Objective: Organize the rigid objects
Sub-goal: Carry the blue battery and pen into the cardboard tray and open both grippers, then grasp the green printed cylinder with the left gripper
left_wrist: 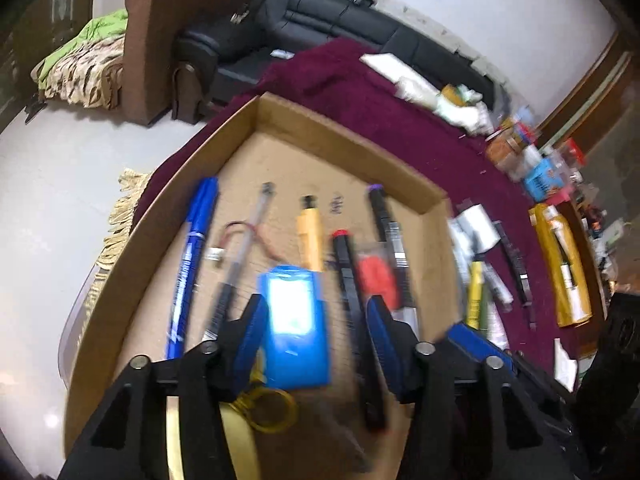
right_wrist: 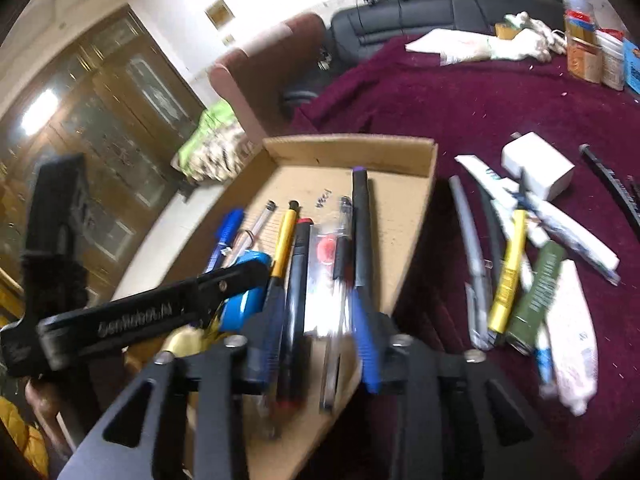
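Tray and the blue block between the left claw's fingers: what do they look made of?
Tray: brown corrugated cardboard, matte, with raw cut edges on its walls. Blue block: looks like glossy shrink-wrapped plastic, given the bright glare patch; red wires run toward it, so possibly a battery pack. Blur leaves that open.

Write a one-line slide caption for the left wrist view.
Left gripper open over a blue battery pack in a cardboard tray of pens on a maroon cloth.

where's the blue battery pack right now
The blue battery pack lies in the cardboard tray, between the left hand-held gripper fingers in the left wrist view, with the blue marker to its left and the red-capped pen to its right.
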